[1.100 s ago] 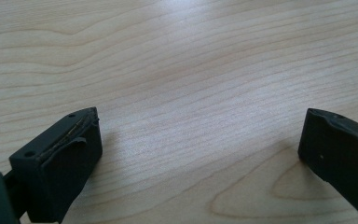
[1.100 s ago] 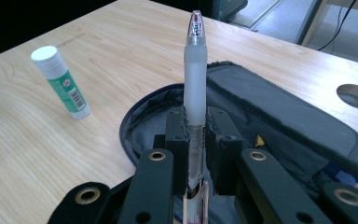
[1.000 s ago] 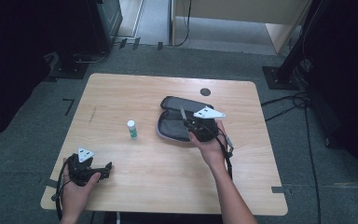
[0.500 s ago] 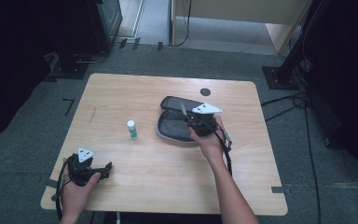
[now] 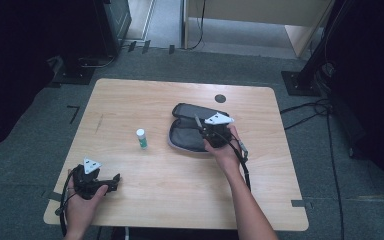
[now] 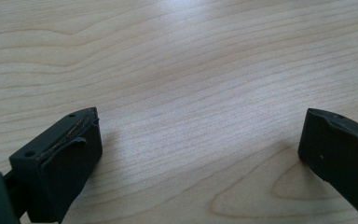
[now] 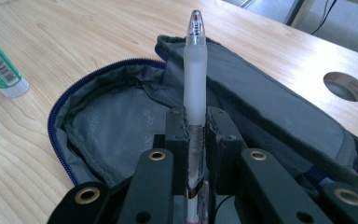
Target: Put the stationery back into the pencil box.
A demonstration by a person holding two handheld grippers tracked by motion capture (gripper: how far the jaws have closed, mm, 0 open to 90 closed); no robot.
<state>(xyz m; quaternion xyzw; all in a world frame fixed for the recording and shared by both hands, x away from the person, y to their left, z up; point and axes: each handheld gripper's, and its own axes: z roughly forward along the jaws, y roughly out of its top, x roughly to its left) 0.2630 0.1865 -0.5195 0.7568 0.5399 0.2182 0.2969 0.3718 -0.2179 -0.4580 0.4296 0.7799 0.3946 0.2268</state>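
- Pen [image 7: 195,70] is pinched between the jaws of the right tool [image 7: 195,122]; its frosted barrel stands up from them and its clear tip points away from the camera.
- Right tool [image 5: 211,131] is over the open grey pencil case [image 5: 187,135], which lies flat on the counter [image 5: 180,195] with its blue zipper edge showing in the right gripper view [image 7: 98,121].
- Left tool [image 5: 111,181] rests low at the near left corner of the counter, held by the left hand [image 5: 82,200], well apart from the case.
- Its jaws are spread wide over bare wood [image 6: 191,93], with nothing between them.
- Small green and white glue stick [image 5: 141,138] stands on the counter near the case, on its left.
- Round cable hole [image 5: 220,98] is in the counter beyond the case.
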